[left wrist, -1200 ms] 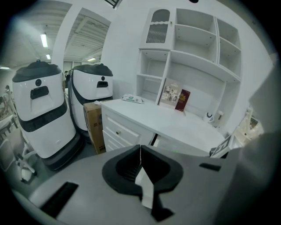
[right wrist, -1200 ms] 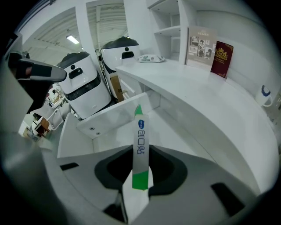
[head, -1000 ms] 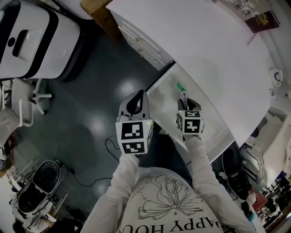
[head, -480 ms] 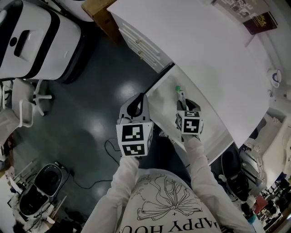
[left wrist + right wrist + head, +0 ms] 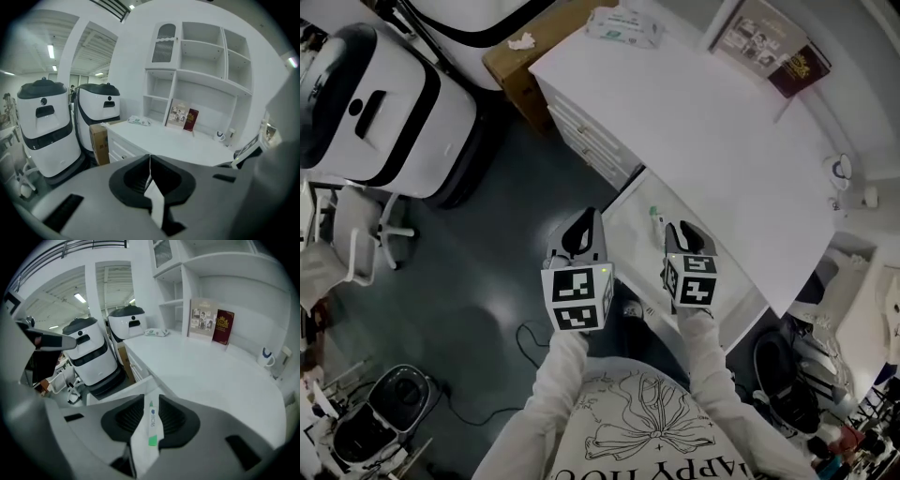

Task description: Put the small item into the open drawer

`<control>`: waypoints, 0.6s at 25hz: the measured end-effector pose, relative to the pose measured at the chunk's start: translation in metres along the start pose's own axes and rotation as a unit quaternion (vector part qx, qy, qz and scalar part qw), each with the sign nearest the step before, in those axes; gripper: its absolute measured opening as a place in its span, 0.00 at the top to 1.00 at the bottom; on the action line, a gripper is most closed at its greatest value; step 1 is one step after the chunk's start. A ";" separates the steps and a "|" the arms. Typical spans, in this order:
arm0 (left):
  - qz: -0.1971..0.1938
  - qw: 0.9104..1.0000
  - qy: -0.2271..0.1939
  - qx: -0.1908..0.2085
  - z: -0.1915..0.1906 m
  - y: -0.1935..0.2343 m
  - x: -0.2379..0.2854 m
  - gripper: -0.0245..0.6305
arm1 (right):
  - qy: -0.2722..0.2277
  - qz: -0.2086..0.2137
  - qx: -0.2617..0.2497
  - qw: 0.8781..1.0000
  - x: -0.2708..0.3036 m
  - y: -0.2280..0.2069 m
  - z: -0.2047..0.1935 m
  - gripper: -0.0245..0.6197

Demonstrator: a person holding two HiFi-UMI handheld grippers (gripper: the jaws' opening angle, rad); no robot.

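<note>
Drawer [image 5: 628, 214]: pulled out from under the white surface [image 5: 712, 122], sits mid-frame in the head view, white inside.
Small item [image 5: 655, 221]: little white tube with a green tip. It's lying in the drawer, just left of the right jaws' tips in the head view.
Right gripper [image 5: 682, 229]: hangs over the drawer, angled down. Jaws are apart and have just been closing a bit, not clamped on anything. In the right gripper view the tube shows in the gap between them.
Left gripper [image 5: 589, 221]: just left of the drawer, over the dark floor [image 5: 487, 262]. Jaws together, nothing in them.
Surface stuff: red booklet [image 5: 794, 67] with a photo card [image 5: 748, 33] beside it at upper right, mug [image 5: 841, 171] near the right edge, soft packet [image 5: 623, 24] at the top.
Upper left: big white machine [image 5: 384, 103], cardboard box [image 5: 517, 58] next to it.
</note>
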State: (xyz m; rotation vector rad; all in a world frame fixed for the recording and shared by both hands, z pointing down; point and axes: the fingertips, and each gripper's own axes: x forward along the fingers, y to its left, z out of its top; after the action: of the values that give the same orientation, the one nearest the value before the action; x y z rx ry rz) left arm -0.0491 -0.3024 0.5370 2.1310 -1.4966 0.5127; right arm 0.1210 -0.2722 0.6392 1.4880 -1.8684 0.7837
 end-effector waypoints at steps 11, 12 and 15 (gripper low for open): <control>0.008 0.997 -0.078 0.015 0.062 -0.029 -0.051 0.95 | -0.156 -0.003 0.003 0.988 -0.103 -0.005 0.100 0.87; 0.010 0.996 -0.083 0.016 0.067 -0.031 -0.056 0.95 | -0.167 -0.003 0.002 0.986 -0.111 -0.005 0.106 0.87; 0.013 0.994 -0.105 0.021 0.082 -0.037 -0.069 0.95 | -0.197 -0.001 -0.002 0.980 -0.134 -0.004 0.122 0.88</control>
State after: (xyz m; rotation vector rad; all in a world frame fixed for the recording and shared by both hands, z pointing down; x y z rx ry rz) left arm -0.0347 -0.2870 0.4260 2.2582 -1.6417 0.3402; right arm 0.1363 -0.2847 0.4587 1.7389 -2.1490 0.5071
